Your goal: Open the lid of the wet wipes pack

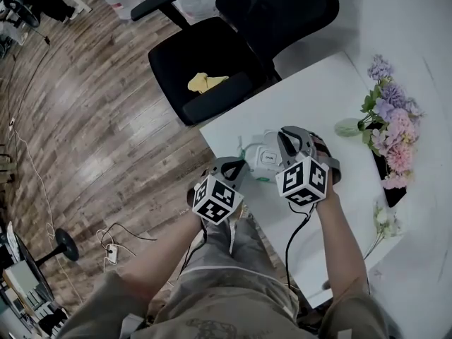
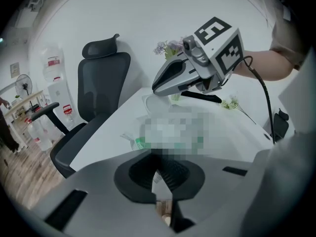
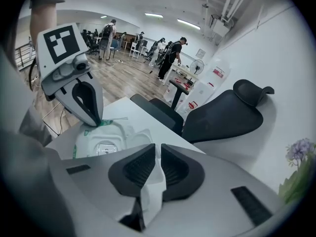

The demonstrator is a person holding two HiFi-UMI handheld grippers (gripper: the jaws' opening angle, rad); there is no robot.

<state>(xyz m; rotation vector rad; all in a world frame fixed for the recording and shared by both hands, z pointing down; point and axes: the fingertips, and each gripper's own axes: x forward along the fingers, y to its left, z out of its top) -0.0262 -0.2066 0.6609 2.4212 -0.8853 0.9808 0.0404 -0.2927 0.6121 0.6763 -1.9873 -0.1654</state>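
The wet wipes pack (image 1: 263, 155) lies near the left edge of the white table (image 1: 318, 90). It is white with green trim. My left gripper (image 1: 236, 167) is at the pack's near left end. In the left gripper view its jaws (image 2: 159, 167) are shut on the pack's thin edge. My right gripper (image 1: 288, 136) is over the pack's right side. In the right gripper view its jaws (image 3: 157, 162) are shut on a white lid flap (image 3: 150, 196) lifted off the pack (image 3: 106, 144). The left gripper's tip (image 3: 96, 120) sits on the pack's green corner.
A black office chair (image 1: 212, 55) with a yellow object (image 1: 206, 82) on its seat stands beyond the table's far left corner. A bunch of flowers (image 1: 392, 129) lies at the table's right. Cables run over the wooden floor at the left. People stand far back in the room.
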